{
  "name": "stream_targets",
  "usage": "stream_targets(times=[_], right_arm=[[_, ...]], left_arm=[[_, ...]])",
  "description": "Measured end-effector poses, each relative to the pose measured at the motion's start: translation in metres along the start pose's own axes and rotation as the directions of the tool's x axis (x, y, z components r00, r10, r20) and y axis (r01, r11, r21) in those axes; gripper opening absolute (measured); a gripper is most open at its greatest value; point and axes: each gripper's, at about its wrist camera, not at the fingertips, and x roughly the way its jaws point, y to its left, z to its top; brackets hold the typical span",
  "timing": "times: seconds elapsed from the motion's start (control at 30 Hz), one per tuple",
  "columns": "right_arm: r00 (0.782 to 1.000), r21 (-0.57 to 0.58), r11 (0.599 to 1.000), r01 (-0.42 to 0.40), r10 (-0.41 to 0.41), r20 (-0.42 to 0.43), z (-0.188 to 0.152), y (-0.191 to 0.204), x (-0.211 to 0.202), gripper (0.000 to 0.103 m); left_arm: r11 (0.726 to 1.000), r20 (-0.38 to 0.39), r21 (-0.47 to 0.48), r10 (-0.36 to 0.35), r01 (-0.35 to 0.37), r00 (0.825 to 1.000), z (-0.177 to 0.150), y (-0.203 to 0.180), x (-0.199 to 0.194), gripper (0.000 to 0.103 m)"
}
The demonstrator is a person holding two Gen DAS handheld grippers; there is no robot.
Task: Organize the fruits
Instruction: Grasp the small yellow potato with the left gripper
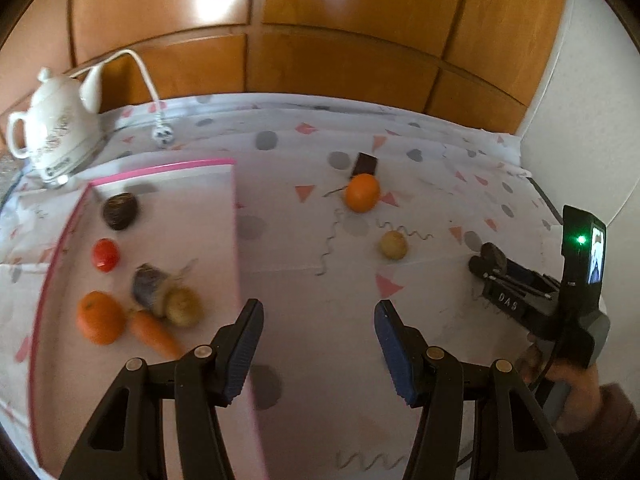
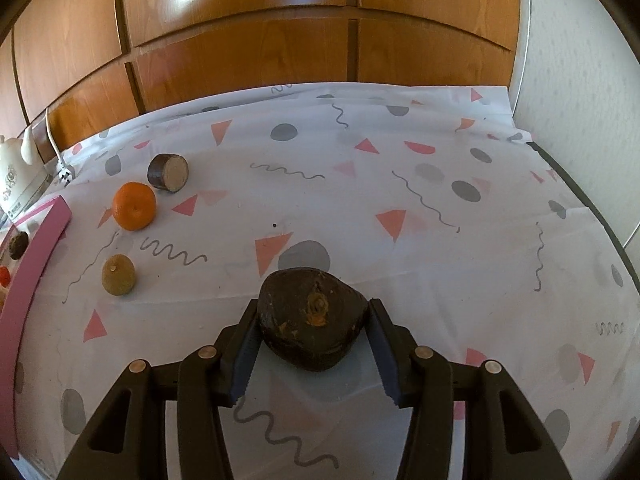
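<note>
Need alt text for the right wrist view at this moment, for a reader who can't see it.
The right gripper is closed on a dark brown avocado above a patterned tablecloth. To the left lie an orange, a small tan fruit and a cut dark cylinder, beside a pink-rimmed tray.

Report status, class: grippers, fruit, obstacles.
Left gripper open, empty, beside tray. Right gripper shut on dark fruit. Orange and kiwi loose on cloth between right gripper and tray.
</note>
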Motion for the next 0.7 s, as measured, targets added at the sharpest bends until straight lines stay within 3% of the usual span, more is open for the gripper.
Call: stream_targets(times=[0.33,0.47,0.7], right_arm=[[1.000,0.018,1.000,-0.021,0.021,0.014,-0.002,-0.004,-0.001,0.053],[0.999,0.018,0.999,-0.044,0.044,0.014,-0.002,-0.005,-0.001,0.059],[0.999,0.015,0.999,-0.043,0.043,0.016,-0.002,-0.004,0.000,0.059]], left_arm=[[0.997,-0.047,0.051,-0.048,0.051,0.998,0.022,-0.036,0.040,0.059],[0.996,-0.055,0.078,-0.038,0.042,0.998,0.030,-0.047,0.056,0.064],[0.995,-0.104,0.096,-0.008,0.019,0.995,0.046,-0.059,0.096,0.064]])
